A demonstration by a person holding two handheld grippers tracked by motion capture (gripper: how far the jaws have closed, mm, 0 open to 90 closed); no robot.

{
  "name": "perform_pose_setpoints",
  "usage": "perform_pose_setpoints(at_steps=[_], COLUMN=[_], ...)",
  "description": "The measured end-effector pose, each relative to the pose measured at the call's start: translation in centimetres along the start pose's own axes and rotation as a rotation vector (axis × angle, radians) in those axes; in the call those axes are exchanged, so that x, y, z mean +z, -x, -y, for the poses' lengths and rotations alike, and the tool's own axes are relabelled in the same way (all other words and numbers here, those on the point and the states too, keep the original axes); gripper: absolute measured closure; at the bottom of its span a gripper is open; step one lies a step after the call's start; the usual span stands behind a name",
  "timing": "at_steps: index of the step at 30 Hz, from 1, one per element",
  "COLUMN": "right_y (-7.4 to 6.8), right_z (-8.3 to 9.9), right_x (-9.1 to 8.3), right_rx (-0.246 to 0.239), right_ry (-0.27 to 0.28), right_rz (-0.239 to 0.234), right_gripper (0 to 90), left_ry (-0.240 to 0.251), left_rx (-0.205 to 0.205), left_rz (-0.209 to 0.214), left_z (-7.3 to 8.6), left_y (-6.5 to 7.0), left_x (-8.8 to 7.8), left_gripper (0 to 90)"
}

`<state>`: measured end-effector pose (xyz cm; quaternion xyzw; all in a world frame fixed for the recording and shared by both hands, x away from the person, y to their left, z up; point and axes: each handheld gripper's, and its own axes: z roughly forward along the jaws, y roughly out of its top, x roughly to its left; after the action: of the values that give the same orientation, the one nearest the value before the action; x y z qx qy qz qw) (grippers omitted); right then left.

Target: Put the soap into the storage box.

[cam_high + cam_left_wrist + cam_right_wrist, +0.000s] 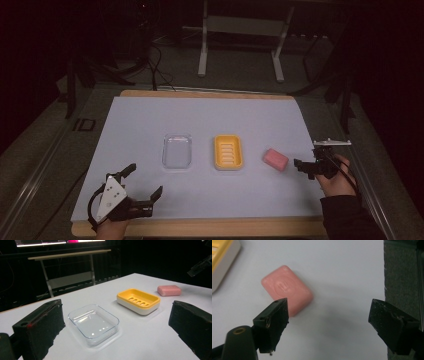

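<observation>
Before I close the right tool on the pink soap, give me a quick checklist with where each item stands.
1. Right tool open: ok, both jaws stand apart with nothing pressed between them.
2. Soap between the jaws: not ok, it lies ahead and toward the left jaw, not centred.
3. Soap free of neighbours: ok, it lies apart from the yellow soap dish.
4. Yellow soap dish empty: ok, its slotted floor is bare.
5. Left tool out of the way: ok, open near the front edge, short of the clear tray.
6. Soap lying flat on the table: ok.
</observation>
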<state>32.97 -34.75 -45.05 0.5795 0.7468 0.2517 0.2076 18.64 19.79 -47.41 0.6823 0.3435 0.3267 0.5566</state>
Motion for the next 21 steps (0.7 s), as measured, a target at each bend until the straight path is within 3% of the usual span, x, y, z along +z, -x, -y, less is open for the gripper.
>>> perform_pose_setpoints(at_steps=[8, 12, 13, 17, 20, 21], right_y=[0.9, 1.0, 1.1, 1.2, 1.2, 1.3], right_z=[0.2, 0.2, 0.2, 0.2, 0.2, 0.3], right_x=[0.8, 0.9, 0.9, 1.1, 1.2, 1.3], right_rx=[0.067, 0.067, 0.066, 0.067, 0.067, 0.064], right_ry=[-0.204, -0.265, -0.313, -0.416, -0.438, -0.492], right_rz=[-0.025, -0.034, -0.049, -0.078, -0.082, -0.1], right_gripper=[20.1, 20.4, 20.4, 20.1, 20.0, 19.3], left_ry=[-0.003, -0.003, -0.007, -0.006, -0.006, -0.004], left_rx=[0.0, -0.001, 0.003, 0.004, 0.002, 0.001], left_rz=[-0.001, -0.001, -0.003, -0.003, -0.003, -0.003], left_z=[0.0, 0.0, 0.0, 0.0, 0.0, 0.0], left_y=[0.0, 0.0, 0.0, 0.0, 0.0, 0.0], left_x=[0.0, 0.0, 0.0, 0.0, 0.0, 0.0], left_gripper=[0.3, 0.3, 0.3, 0.3, 0.3, 0.3])
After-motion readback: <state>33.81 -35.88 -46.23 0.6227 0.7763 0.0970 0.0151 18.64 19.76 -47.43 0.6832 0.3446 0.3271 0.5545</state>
